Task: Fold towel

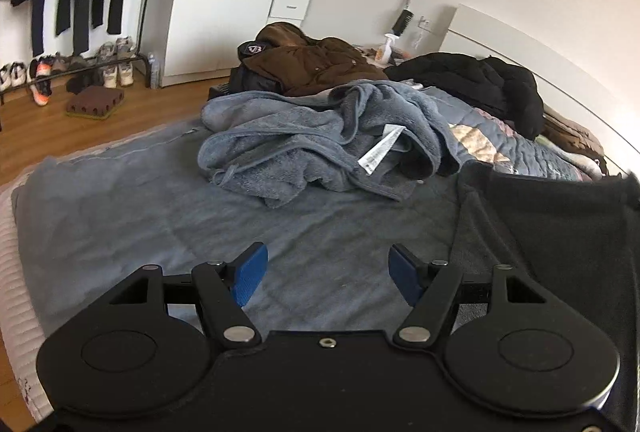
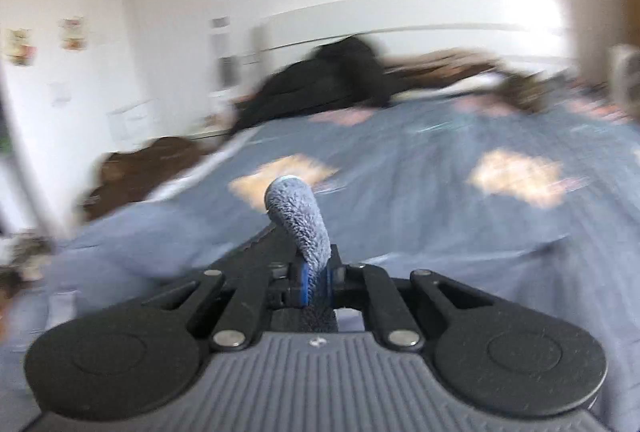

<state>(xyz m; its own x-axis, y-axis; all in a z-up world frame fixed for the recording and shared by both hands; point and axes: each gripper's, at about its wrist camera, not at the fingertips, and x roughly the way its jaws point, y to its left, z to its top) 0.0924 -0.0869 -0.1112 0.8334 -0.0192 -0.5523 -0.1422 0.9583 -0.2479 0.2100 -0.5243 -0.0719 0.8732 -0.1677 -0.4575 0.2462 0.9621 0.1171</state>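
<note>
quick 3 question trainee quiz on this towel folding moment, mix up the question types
1. True or false: the left gripper, with blue pads, is shut on cloth.
2. Multiple choice: what is clamped in the right gripper? A) a white care label B) a fold of fluffy grey-blue towel C) a black jacket
3. Short answer: what lies crumpled on the bed ahead of the left gripper?

Key
1. False: its jaws stand apart with nothing between them.
2. B
3. A heap of grey-blue terry cloth with a white label showing.
</note>
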